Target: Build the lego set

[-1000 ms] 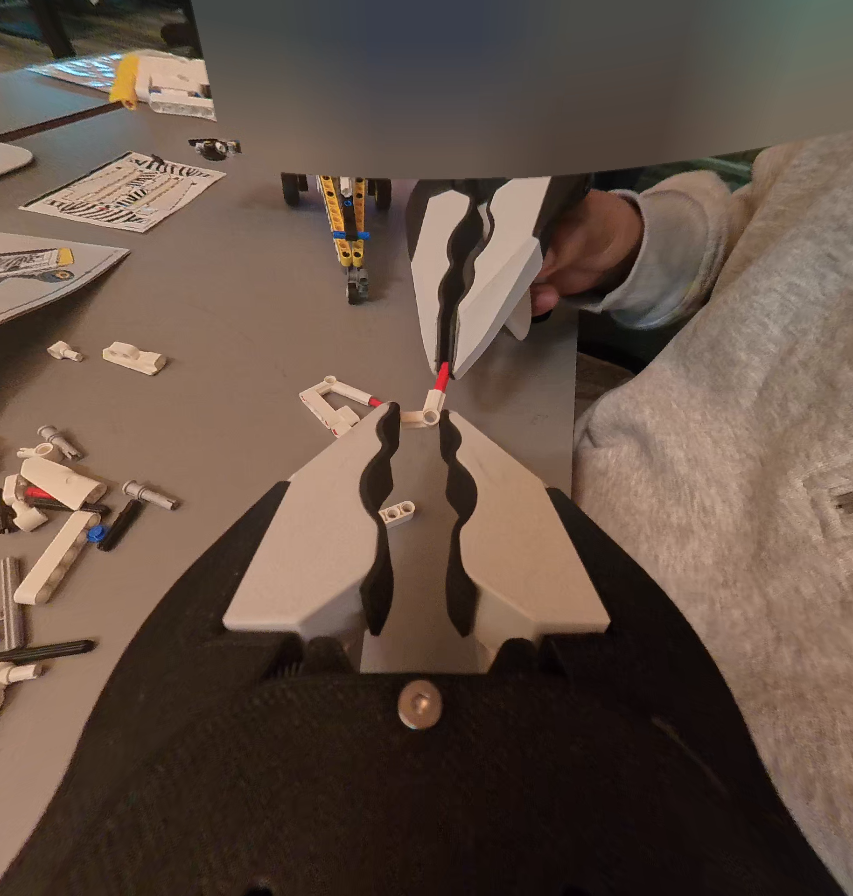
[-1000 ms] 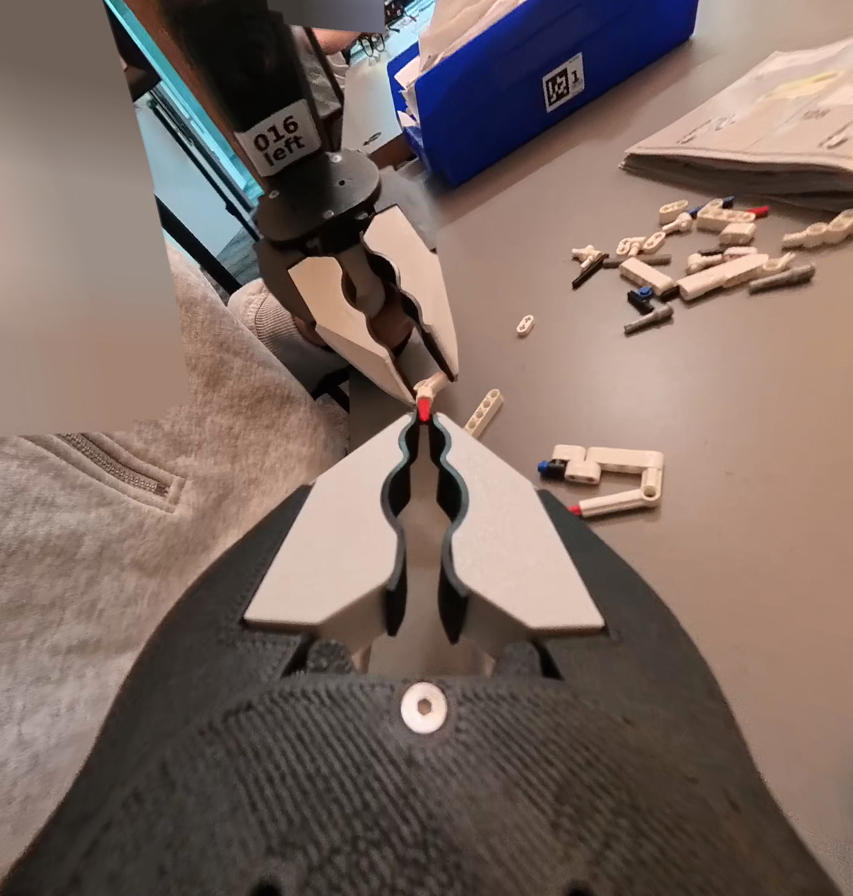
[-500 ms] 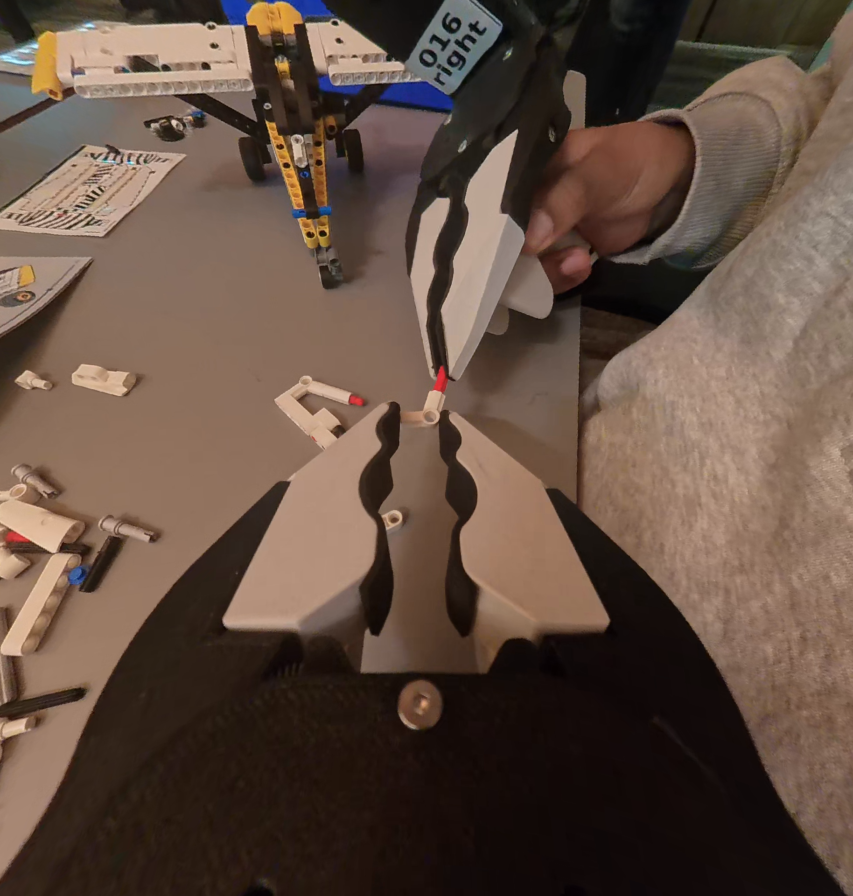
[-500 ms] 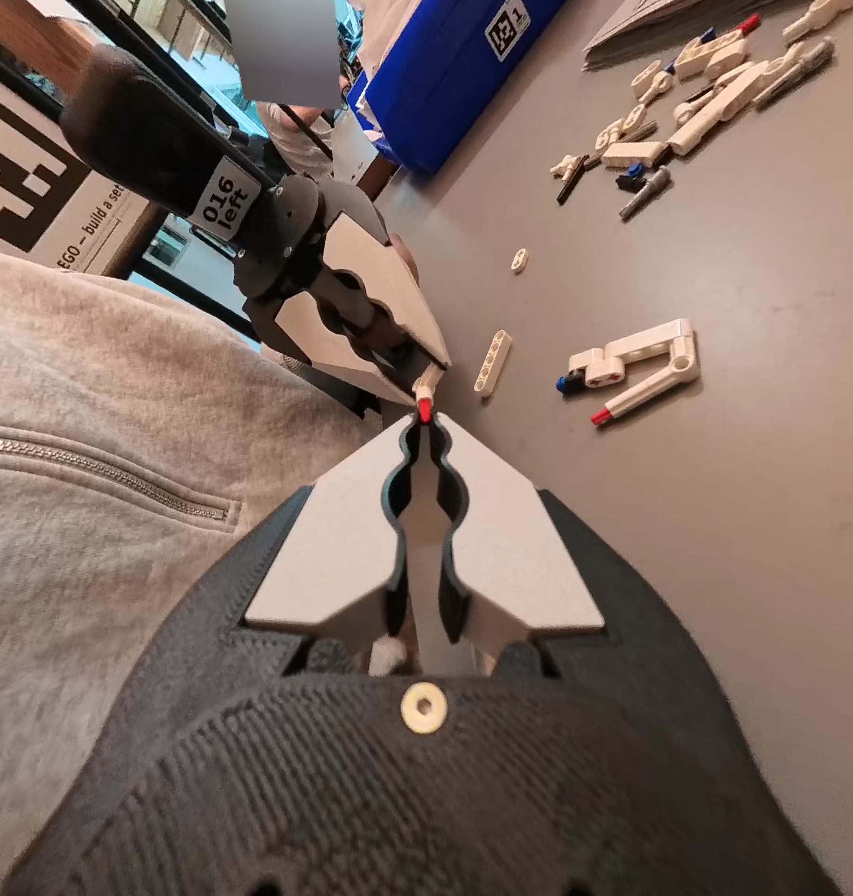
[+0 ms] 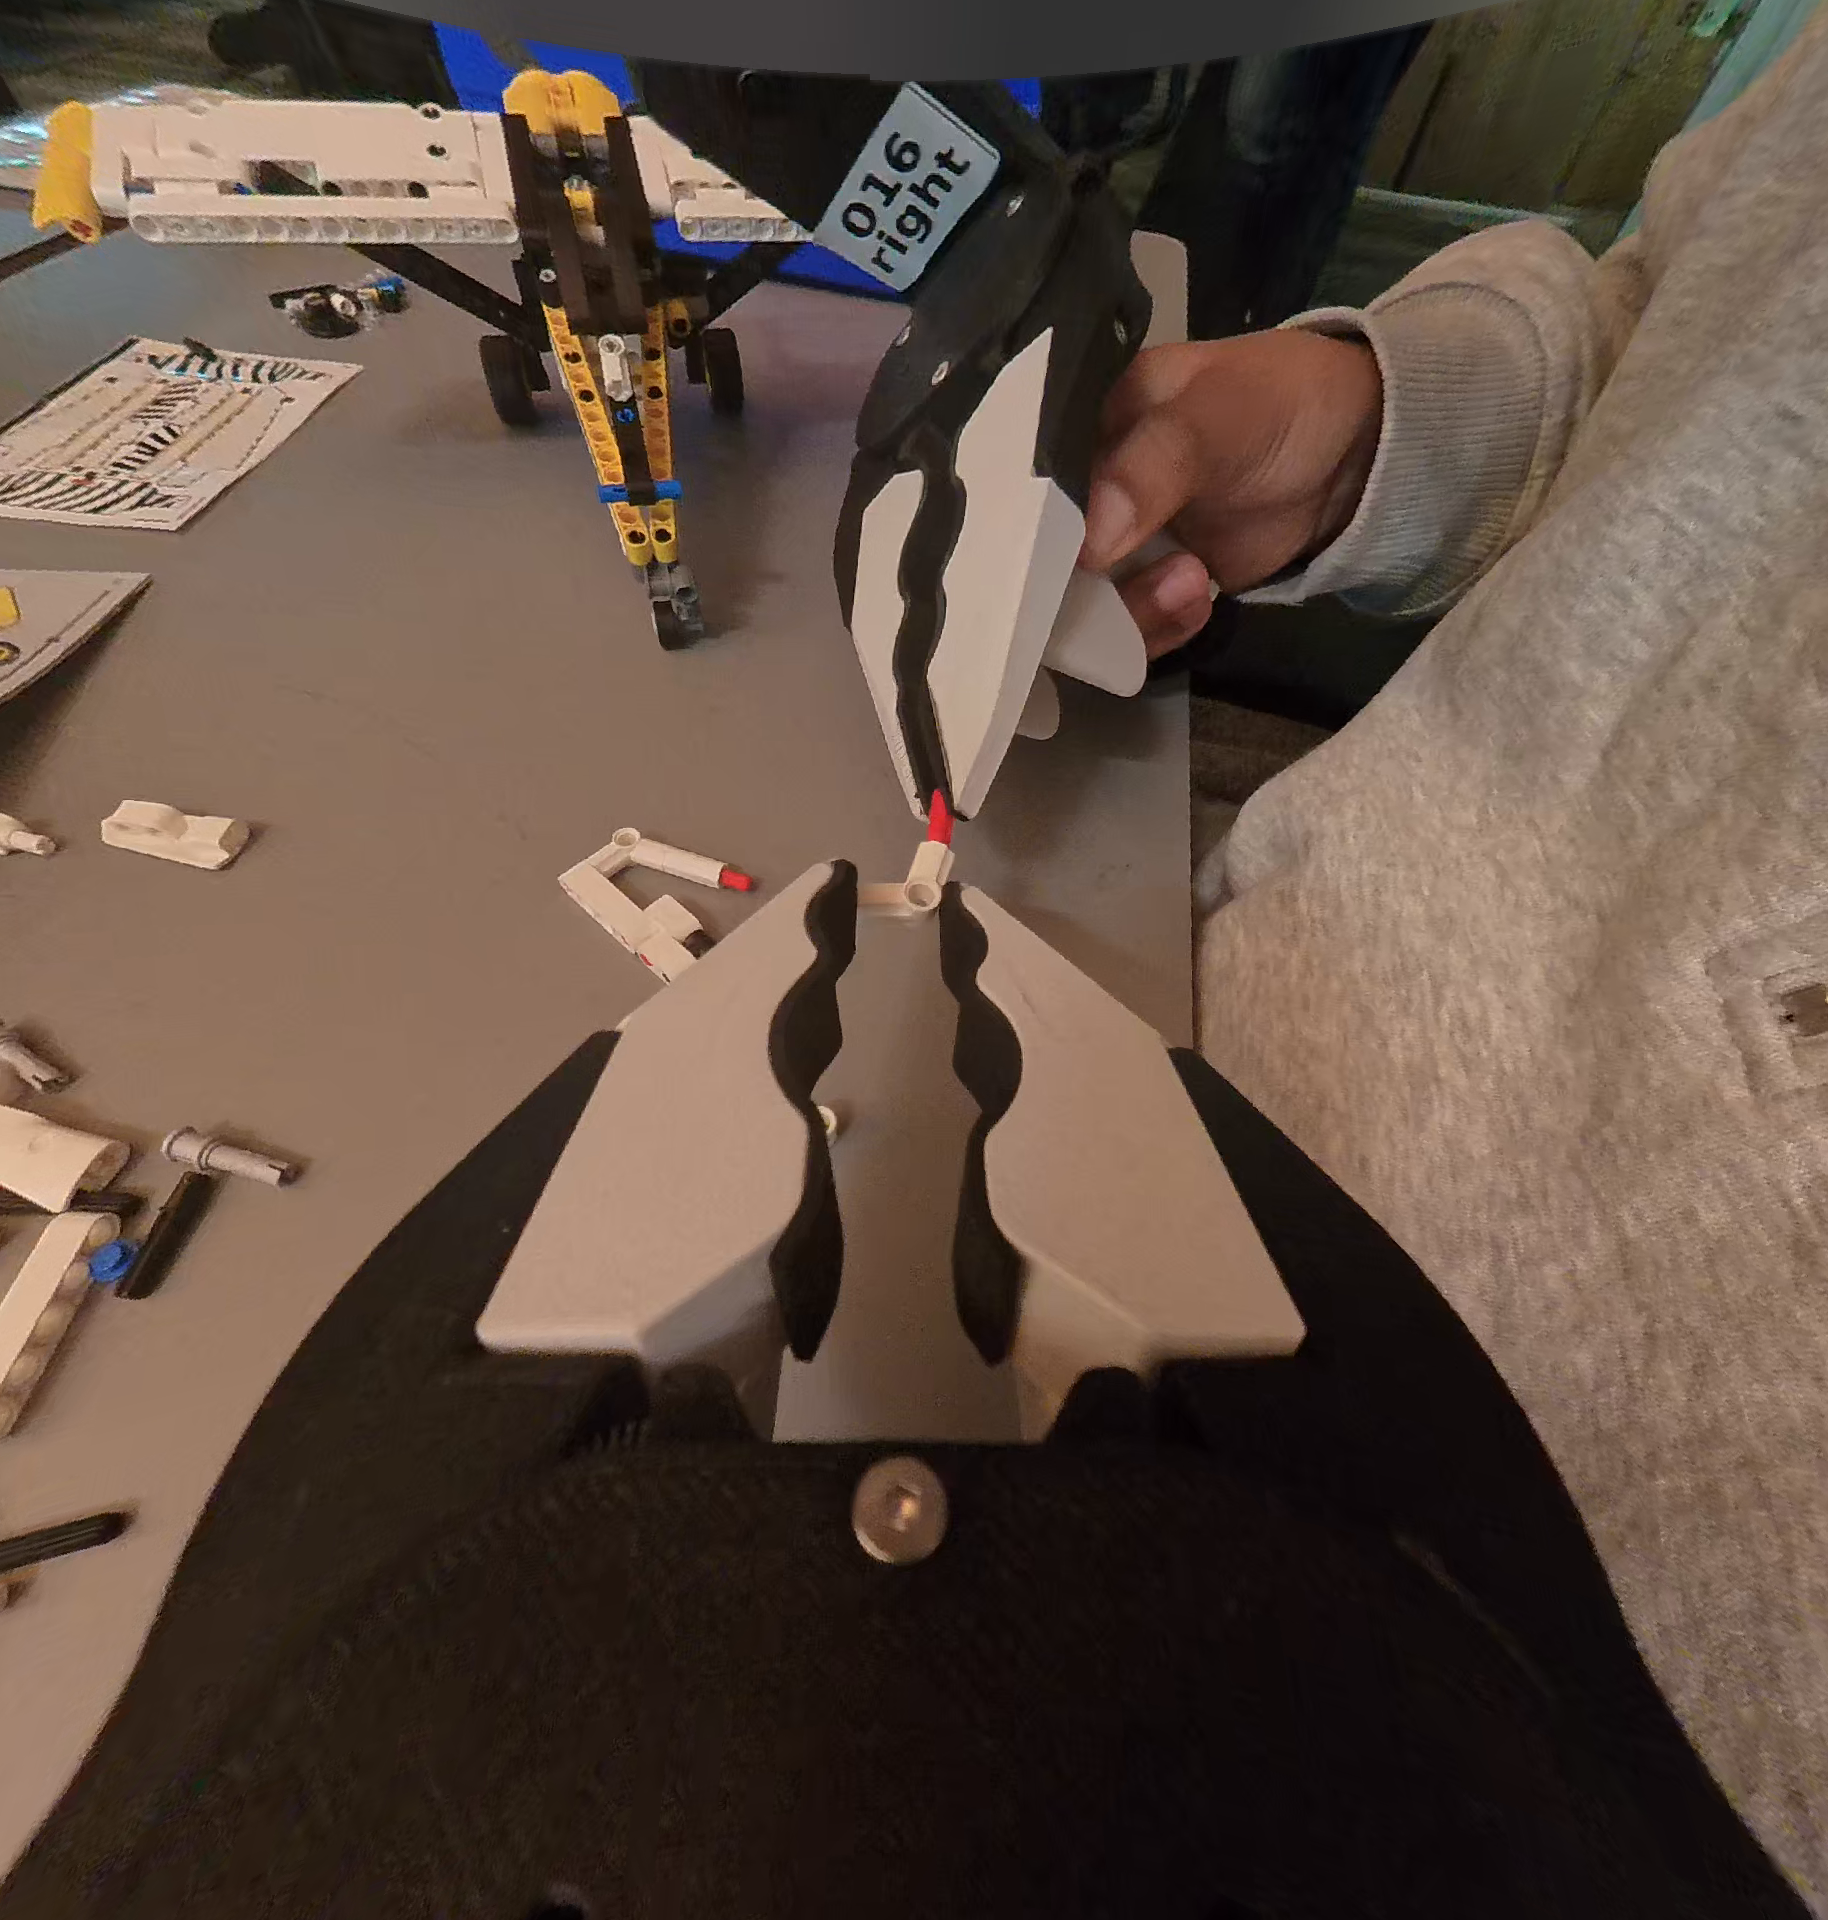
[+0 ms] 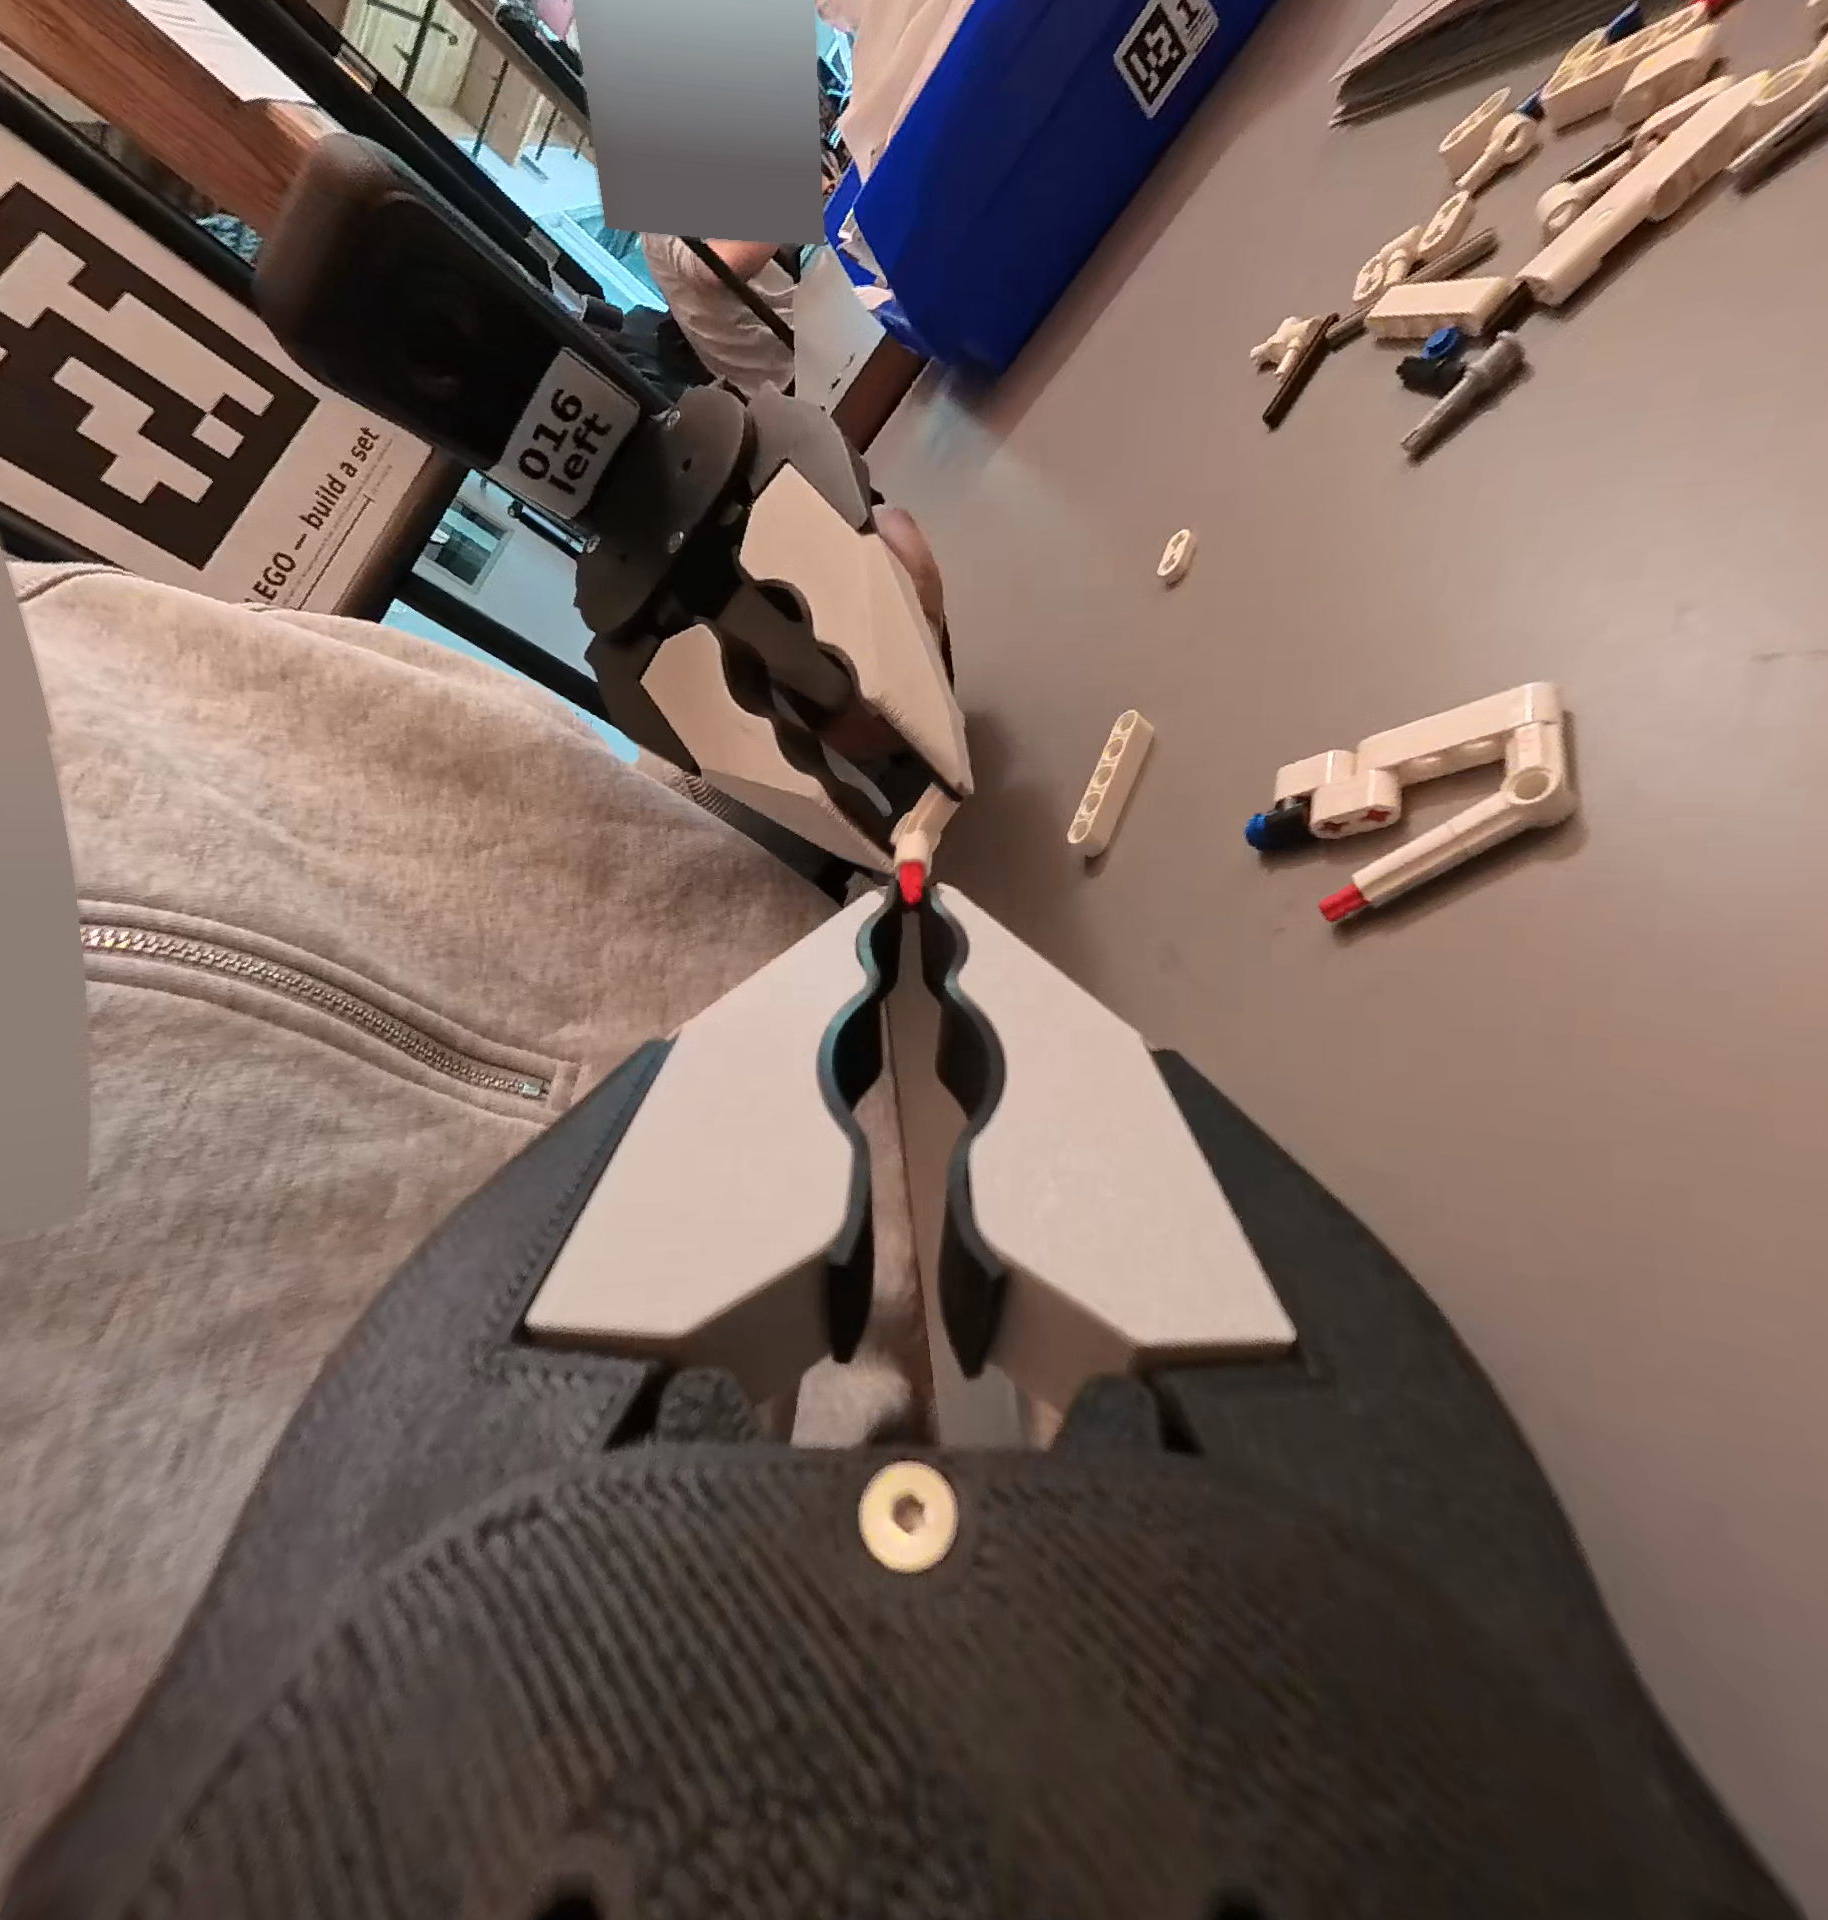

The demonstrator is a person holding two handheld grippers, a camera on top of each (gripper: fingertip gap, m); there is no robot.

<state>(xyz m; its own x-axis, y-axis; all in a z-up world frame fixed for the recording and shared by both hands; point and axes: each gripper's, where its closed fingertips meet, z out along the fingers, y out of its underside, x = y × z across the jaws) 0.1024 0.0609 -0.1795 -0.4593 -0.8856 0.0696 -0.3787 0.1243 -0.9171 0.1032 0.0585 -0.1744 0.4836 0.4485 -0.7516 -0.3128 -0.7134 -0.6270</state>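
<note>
White angled connector [image 5: 912, 891] with red pin [image 5: 939, 814] in one end, held in the air above the near edge of the grey table [image 5: 390, 675], in front of a grey sweatshirt [image 5: 1575, 935]. Left gripper [image 5: 897, 891] reaching forward and level from below, fingers a little apart, tips clamped on the two sides of the connector. Right gripper [image 5: 936, 800] slanting steeply down from above, tips pointing at the left gripper's tips, fingers nearly together and pinched on the red pin. Bare hand [image 5: 1216, 488] wrapped round the right gripper's handle from the right, sleeve cuff at the wrist. In the right wrist view, the same joint: red pin [image 6: 910, 883] caught at the tips of the right gripper [image 6: 912, 902], white connector [image 6: 920, 826] running up into the tips of the left gripper [image 6: 925, 821], which comes in from the upper left.

On the table just beyond the left gripper, a small white hooked assembly [image 5: 645, 899] with its own red-tipped rod. Farther back, a yellow, black and white aircraft model [image 5: 577, 270] standing on wheels. At left, loose white, grey and black parts [image 5: 79, 1195], a sticker sheet [image 5: 151, 431] and an instruction booklet [image 5: 16, 634]. Blue bin [image 6: 1003, 197] at the far table edge in the right wrist view.
</note>
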